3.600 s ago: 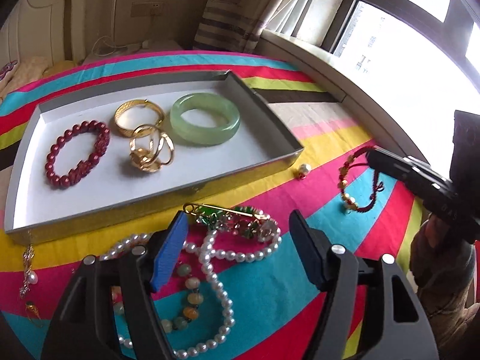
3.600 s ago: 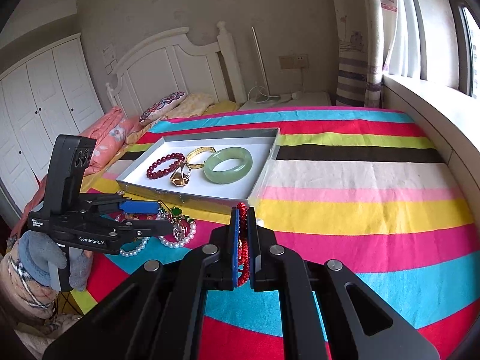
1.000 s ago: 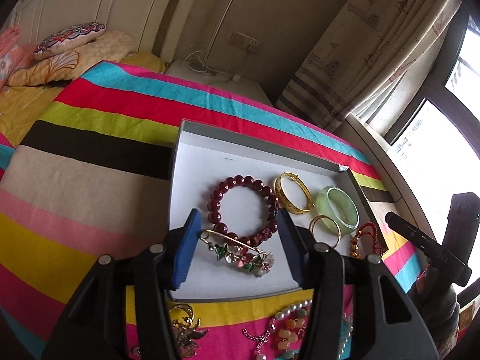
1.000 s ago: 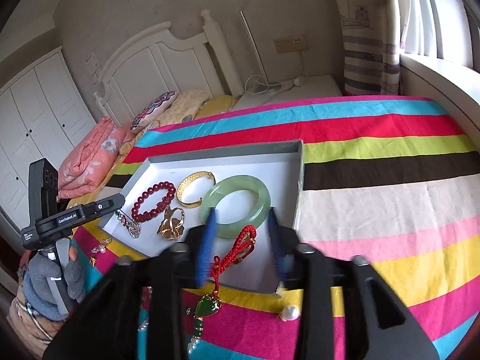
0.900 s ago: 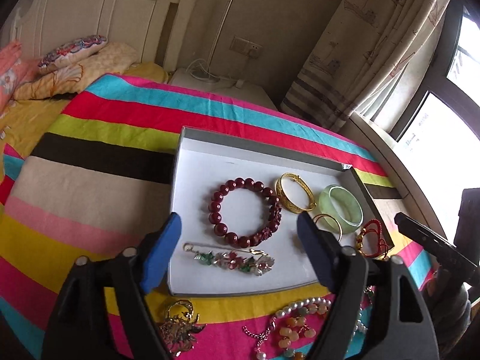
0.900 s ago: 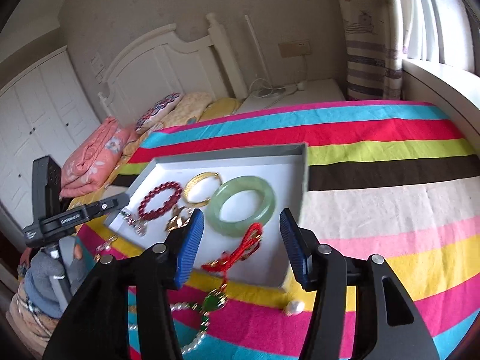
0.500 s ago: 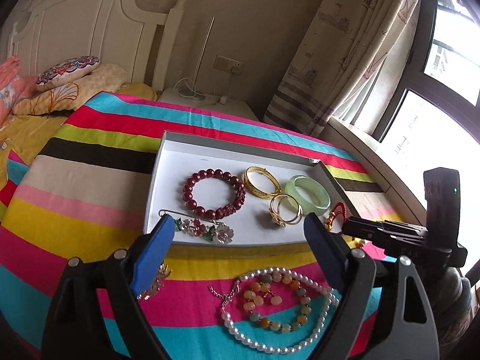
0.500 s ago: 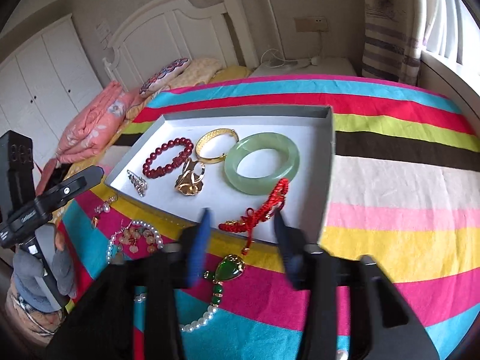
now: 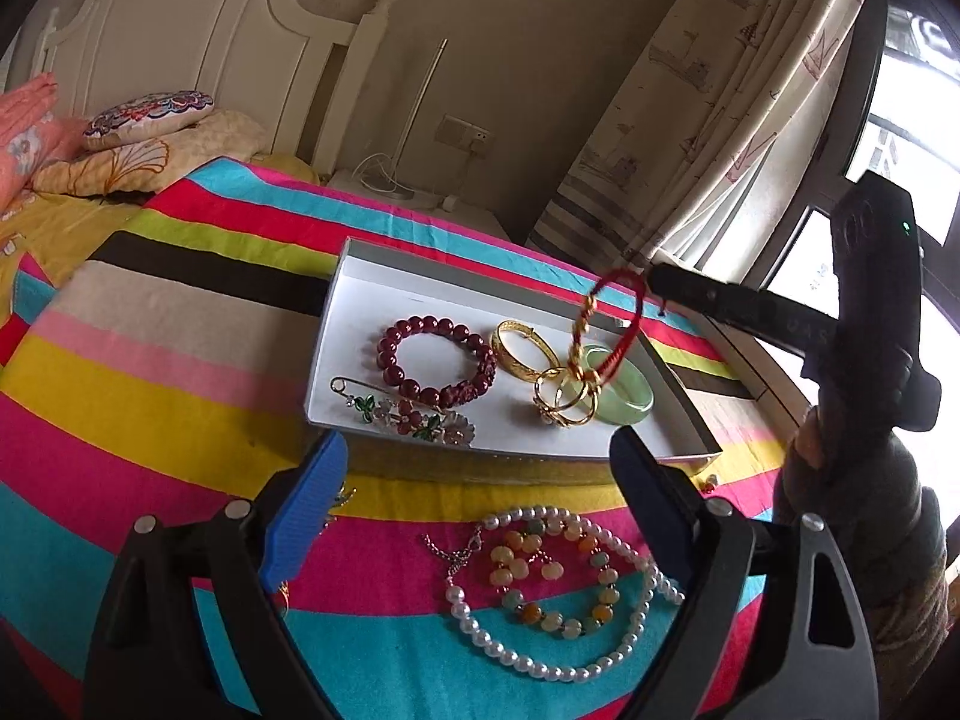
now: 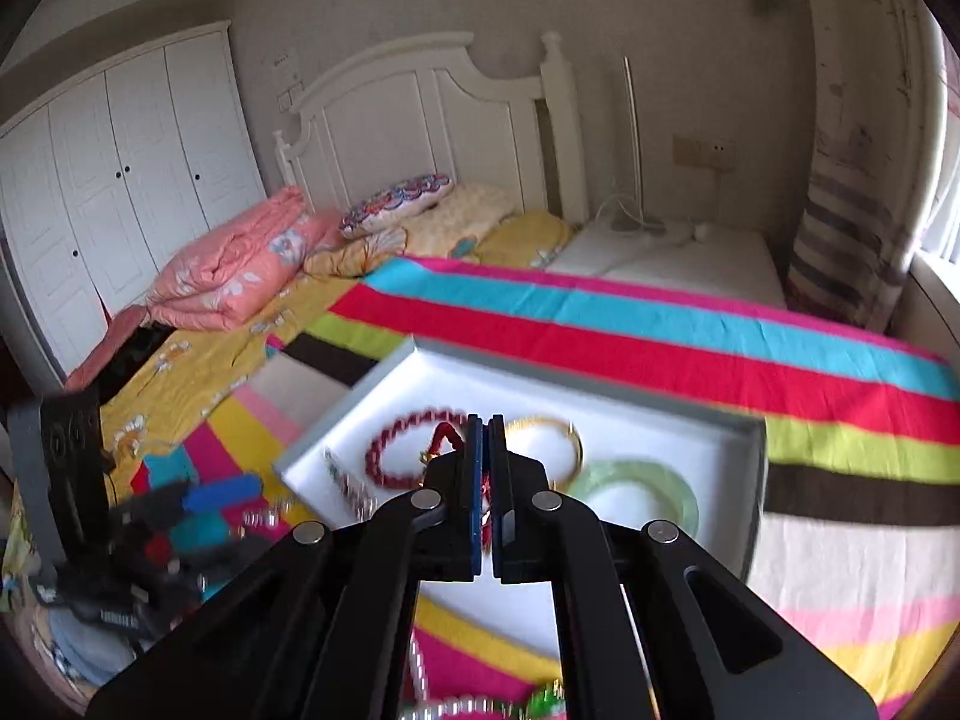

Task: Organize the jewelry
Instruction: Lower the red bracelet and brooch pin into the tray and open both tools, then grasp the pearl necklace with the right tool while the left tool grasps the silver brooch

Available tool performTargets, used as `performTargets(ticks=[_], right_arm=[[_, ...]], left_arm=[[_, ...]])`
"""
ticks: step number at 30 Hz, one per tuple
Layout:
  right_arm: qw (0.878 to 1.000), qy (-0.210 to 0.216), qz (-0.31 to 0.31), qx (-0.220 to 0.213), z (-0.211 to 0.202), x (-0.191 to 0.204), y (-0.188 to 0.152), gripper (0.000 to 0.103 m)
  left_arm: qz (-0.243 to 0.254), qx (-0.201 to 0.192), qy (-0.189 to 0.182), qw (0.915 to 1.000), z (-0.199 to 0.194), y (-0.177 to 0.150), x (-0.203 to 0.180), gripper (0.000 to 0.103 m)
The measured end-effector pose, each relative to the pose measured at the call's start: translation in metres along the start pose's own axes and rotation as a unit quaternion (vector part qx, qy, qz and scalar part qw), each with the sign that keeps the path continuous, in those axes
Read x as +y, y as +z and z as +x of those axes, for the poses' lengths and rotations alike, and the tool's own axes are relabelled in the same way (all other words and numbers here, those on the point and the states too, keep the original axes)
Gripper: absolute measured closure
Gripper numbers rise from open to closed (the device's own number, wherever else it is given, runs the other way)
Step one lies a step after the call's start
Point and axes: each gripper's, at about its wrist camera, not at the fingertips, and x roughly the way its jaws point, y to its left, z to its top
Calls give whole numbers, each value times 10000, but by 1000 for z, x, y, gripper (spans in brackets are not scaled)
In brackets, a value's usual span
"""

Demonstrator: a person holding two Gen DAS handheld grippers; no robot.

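Red cord bracelet [image 9: 606, 324] lifted, between right fingers [image 10: 477, 480]

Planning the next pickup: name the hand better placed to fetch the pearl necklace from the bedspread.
Left. The left gripper hangs open right over the pearl necklace, while the right gripper is shut on the red cord bracelet above the tray.

Tray [image 9: 336, 324] on bed, headboard [image 9: 180, 48] behind. In tray, L to R: pin [image 9: 408, 411] at front edge w/ bead bracelet [image 9: 435, 360] behind it, bangle [image 9: 522, 351], rings [image 9: 561, 405], jade bangle [image 9: 630, 399]. Cord bracelet [image 9: 606, 324] hangs above tray's R end. Pearl necklace [image 9: 540, 630] on cover before tray, bead strand [image 9: 558, 582] inside its loop.
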Motion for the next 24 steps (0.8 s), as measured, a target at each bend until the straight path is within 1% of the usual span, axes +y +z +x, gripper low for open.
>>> performTargets(ticks=[2, 3, 4, 6, 7, 8, 10, 12, 13, 14, 15, 17, 18, 20, 24], right_arm=[[9998, 158, 146, 53, 16, -7, 12, 100], [9995, 164, 250, 101, 25, -13, 15, 100], [9994, 74, 304, 157, 34, -18, 15, 100], [9983, -223, 351, 405, 52, -30, 11, 100], [9959, -589, 428, 546, 60, -41, 7, 99], [9933, -770, 558, 651, 63, -50, 2, 97], [9908, -654, 923, 738, 61, -69, -8, 96], [9882, -761, 1113, 721, 52, -79, -16, 85], [9881, -753, 1168, 661, 46, -83, -19, 83], [9882, -710, 1219, 591, 38, -85, -22, 76], [9883, -694, 1255, 524, 30, -86, -24, 61], [9894, -656, 1244, 357, 9, -81, -28, 45], [9909, -568, 1187, 283, 0, -74, -30, 45], [9948, -454, 873, 244, -21, -57, -37, 45], [9976, -435, 338, 431, -46, -25, -61, 45]], left_arm=[[-11, 22, -9, 10000, 1, 0, 1, 15], [-15, 27, -11, 10000, 1, 0, 0, 14], [-21, 35, -19, 10000, 1, 0, 1, 14], [-52, 47, -35, 10000, 1, -1, 2, 13], [-62, 49, -44, 10000, 1, -1, 2, 13], [-64, 59, -57, 9999, 1, -1, 3, 13], [-64, 85, -69, 9999, 2, -1, 2, 13], [-60, 108, -72, 9999, 4, -1, 2, 12], [-65, 106, -70, 9999, 4, -1, 3, 12], [-70, 101, -69, 9999, 3, -2, 3, 11], [-74, 99, -69, 9999, 3, -1, 3, 10], [-72, 102, -66, 9999, 4, -1, 4, 9], [-62, 109, -59, 9999, 4, -1, 3, 8], [-24, 123, -52, 9999, 4, -1, 2, 8], [51, 156, 0, 9999, 1, -3, 0, 8]])
